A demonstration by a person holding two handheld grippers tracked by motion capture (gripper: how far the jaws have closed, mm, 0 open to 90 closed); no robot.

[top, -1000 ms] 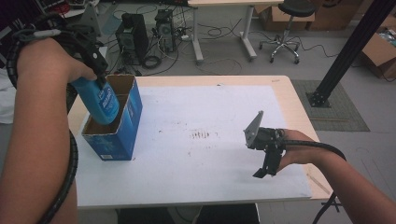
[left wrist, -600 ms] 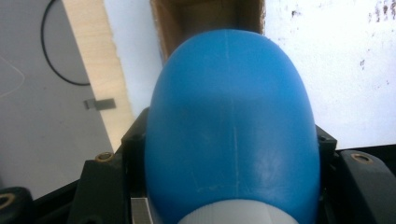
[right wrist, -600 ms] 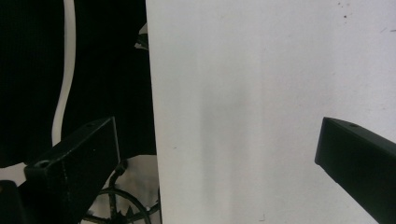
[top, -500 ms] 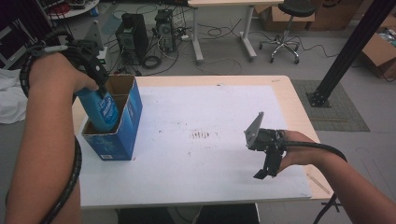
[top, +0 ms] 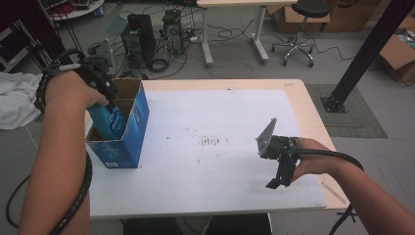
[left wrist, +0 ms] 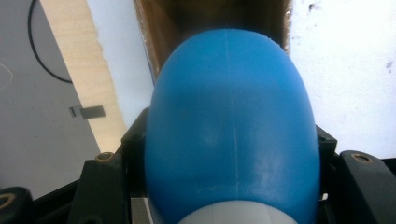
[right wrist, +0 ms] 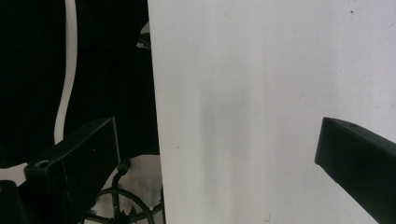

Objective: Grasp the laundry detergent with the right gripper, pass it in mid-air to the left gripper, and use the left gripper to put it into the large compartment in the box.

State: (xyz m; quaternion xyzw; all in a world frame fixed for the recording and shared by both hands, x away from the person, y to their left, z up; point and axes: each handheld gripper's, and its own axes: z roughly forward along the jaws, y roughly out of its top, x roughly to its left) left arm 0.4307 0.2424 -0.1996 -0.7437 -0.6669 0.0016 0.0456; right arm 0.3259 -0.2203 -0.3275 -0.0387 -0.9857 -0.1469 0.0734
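Note:
My left gripper (top: 109,104) is shut on a blue plastic bottle (top: 108,123), which stands partly inside an open blue cardboard box (top: 136,128) at the table's left edge. In the left gripper view the bottle's rounded blue body (left wrist: 231,126) sits between the two black jaws, above the box's brown inside (left wrist: 210,18). My right gripper (top: 277,182) hangs over the front right of the white table top (top: 220,112), pointing down. Its jaws stand wide apart with nothing between them (right wrist: 215,140), above the table's front edge.
Behind the table stand two computer towers (top: 139,34) with cables, a desk leg (top: 205,34) and an office chair (top: 298,29). A black post (top: 362,54) rises at the right. A white cloth (top: 17,105) lies at the far left.
My left hand has come down and the blue bottle has sunk deeper into the box. The right gripper has stayed where it was.

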